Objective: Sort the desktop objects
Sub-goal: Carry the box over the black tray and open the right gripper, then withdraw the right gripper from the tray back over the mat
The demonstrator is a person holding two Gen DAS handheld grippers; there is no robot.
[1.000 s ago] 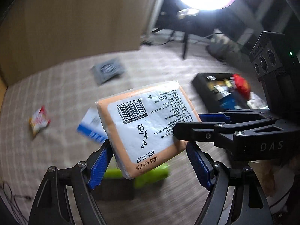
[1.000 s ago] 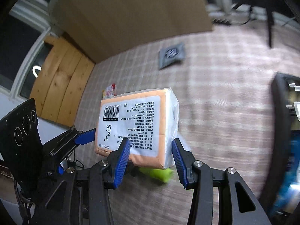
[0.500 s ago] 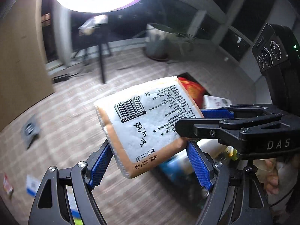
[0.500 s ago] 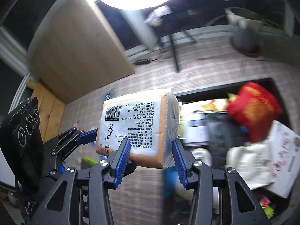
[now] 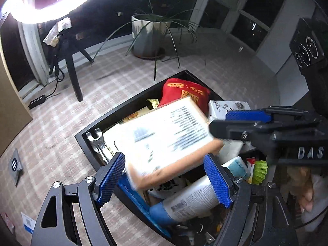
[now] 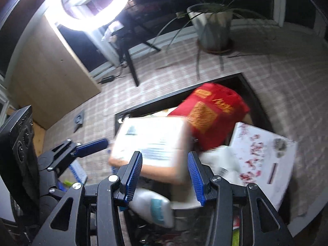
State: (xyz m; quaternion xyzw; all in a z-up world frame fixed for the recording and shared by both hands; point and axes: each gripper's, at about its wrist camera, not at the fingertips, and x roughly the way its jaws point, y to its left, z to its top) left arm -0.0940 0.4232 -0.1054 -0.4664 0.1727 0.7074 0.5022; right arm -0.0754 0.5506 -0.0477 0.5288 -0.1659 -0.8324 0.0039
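Note:
A tissue pack (image 5: pixel 164 139) with an orange border and a white label hangs over the full black box (image 5: pixel 114 115); it is blurred in both views. My left gripper (image 5: pixel 163 158) is shut on its long sides, blue pads on either edge. My right gripper (image 6: pixel 165 155) is shut across the pack (image 6: pixel 151 139) at its near end. In the left wrist view the right gripper (image 5: pixel 218 121) reaches in from the right onto the pack's corner. Below lie a red bag (image 5: pixel 184 92), a flowered white box (image 6: pixel 262 155) and a white bottle (image 5: pixel 190 203).
The box's rim (image 6: pixel 164 100) stands on checked cloth. A wrench (image 5: pixel 98 145) lies at its left end. A grey packet (image 5: pixel 15 164) and a blue-white card (image 5: pixel 28 223) lie left. A tripod leg (image 5: pixel 71 67) and potted plant (image 5: pixel 149 34) stand behind. A hand (image 5: pixel 305 188) holds the right gripper.
Both grippers have swung together with the pack from over the open cloth to above the black box. The pack now looks blurred and sits slightly lower between the left pads.

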